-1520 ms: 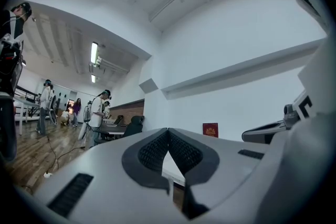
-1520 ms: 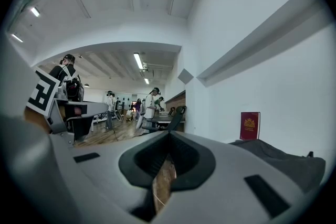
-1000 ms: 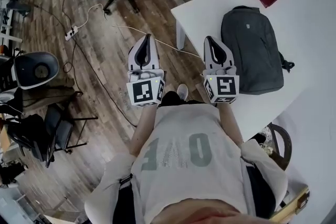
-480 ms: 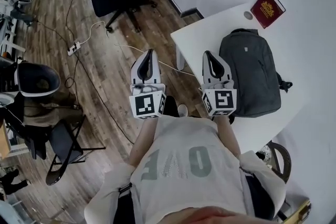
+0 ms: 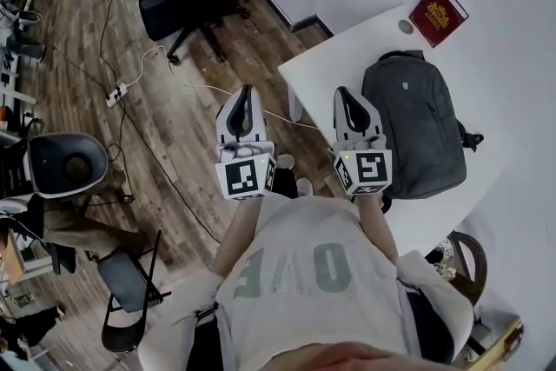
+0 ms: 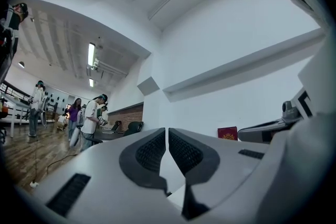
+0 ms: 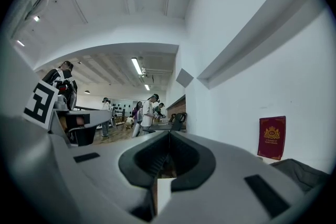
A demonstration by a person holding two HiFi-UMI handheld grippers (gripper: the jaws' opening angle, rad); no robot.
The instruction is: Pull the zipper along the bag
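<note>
Everything in the head view has slid down-frame since a second ago, so the viewpoint has shifted. The backpack (image 5: 415,126), the white table (image 5: 347,65) and the black office chair (image 5: 178,0) all sit lower. Both grippers sit lower too, though by less. Their spacing from each other looks unchanged.

- left gripper (image 5: 246,89): centre-left of frame, over the wood floor, clear of the table. Jaws pressed together, nothing between them.
- right gripper (image 5: 345,93): centre of frame, tips over the table's left edge. Jaws closed on nothing.
- Dark grey backpack lies flat on the table, right of centre, with its left edge just beside the right gripper. No contact visible. Its long axis runs roughly top to bottom of frame, the lower end leaning slightly right and the carry handle at the upper end.
- Both grippers point up-frame, near parallel to that axis.
- The bag lies to the right of both, and the right gripper is plainly the nearer.
- Zipper track and pull are too small to make out.
- red booklet (image 5: 437,13) lies at upper right, beyond the bag's top, with a small round object (image 5: 406,26) just left of it.

Judgement: the approach is not finished and the zipper is untouched. The coming move calls for a sideways shift right onto the bag, with the jaws parting first.
</note>
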